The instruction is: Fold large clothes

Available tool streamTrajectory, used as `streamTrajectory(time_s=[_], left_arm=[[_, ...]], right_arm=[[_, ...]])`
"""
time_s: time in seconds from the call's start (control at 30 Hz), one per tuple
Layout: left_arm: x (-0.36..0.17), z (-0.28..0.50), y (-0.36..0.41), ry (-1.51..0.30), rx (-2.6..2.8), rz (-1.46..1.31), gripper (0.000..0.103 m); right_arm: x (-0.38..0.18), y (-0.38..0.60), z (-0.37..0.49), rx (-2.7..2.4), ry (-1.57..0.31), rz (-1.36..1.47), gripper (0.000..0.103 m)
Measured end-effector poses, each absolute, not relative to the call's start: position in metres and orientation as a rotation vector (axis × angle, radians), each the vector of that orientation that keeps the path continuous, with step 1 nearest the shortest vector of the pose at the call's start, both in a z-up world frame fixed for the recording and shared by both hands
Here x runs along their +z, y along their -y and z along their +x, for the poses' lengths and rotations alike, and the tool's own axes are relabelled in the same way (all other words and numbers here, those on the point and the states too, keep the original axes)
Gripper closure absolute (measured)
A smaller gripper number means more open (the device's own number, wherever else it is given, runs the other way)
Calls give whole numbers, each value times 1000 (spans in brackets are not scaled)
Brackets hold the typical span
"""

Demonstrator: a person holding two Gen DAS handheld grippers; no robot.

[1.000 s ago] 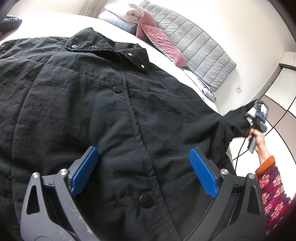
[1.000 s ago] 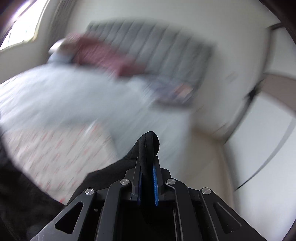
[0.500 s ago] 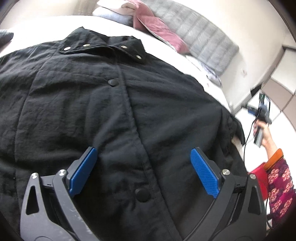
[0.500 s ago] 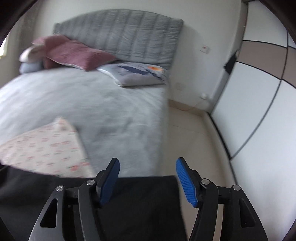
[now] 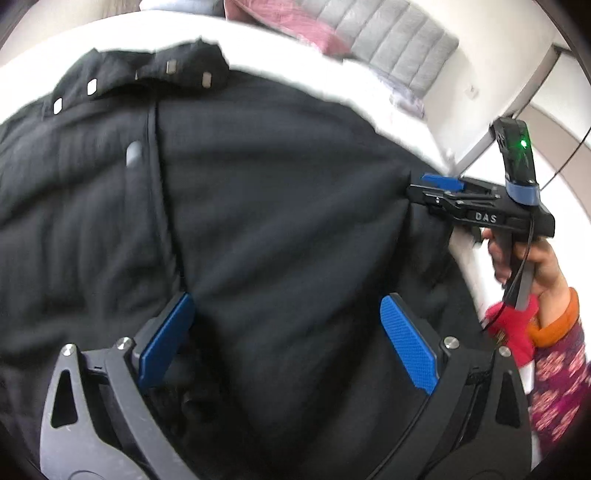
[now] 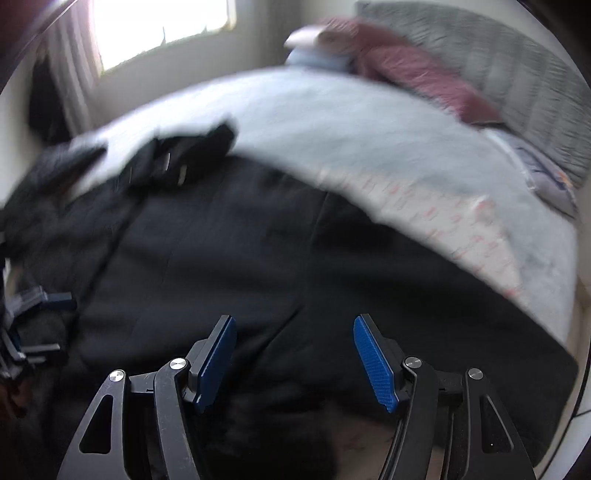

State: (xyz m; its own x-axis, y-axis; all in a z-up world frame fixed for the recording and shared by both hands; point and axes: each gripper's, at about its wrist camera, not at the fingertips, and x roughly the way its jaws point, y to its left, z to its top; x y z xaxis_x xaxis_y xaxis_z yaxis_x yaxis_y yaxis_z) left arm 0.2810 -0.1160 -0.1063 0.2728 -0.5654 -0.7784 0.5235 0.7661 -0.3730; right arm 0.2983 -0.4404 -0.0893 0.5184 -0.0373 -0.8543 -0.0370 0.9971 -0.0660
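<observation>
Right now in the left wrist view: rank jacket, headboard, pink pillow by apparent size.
1. jacket, fills most of the frame.
2. headboard.
3. pink pillow, partly cut off by the frame edge, so its rank below the headboard is unsure.

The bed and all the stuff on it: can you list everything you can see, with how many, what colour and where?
Puffy black snap-button coat: one, black, spread flat over the bed, collar at the far end.
White bed cover: one, pale, under the coat.
White cloth with small red print: one, on the bed beside the coat's far edge.
Dusty pink pillows: at least one, blurred, by the headboard.
Pale blue pillow: one, beside the pink ones.
Grey padded headboard: one, at the bed's far end.
Bright window: one, far wall.
Left gripper: black with blue pads, open above the coat.
Right gripper: same, open, at the coat's side.
Hand: one, holding the right gripper; orange-cuffed flowered sleeve.
</observation>
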Motion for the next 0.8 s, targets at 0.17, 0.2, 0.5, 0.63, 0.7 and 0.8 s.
streamTrajectory(time_s=[0.17,0.2,0.5,0.63,0.7,0.8], left_arm=[[-105,211,108,-955,-716,329,2],[-104,200,104,-966,-732,360,2],[-80,144,49,-988,-733,317,2],[-73,133,37,-1008,-723,253,2],[-71,128,33,-1017,-716,230,2],[-67,122,31,-1019,-695,232,2]], right_arm=[[-107,487,240,-24,-1056,206,30],[-101,494,224,-15,-1056,263,28],[-90,475,86,132,-1115,458,28],[-124,463,42,122,-1204,476,28],[-123,449,23,148,-1197,459,36],[-110,438,12,183,-1211,474,92]])
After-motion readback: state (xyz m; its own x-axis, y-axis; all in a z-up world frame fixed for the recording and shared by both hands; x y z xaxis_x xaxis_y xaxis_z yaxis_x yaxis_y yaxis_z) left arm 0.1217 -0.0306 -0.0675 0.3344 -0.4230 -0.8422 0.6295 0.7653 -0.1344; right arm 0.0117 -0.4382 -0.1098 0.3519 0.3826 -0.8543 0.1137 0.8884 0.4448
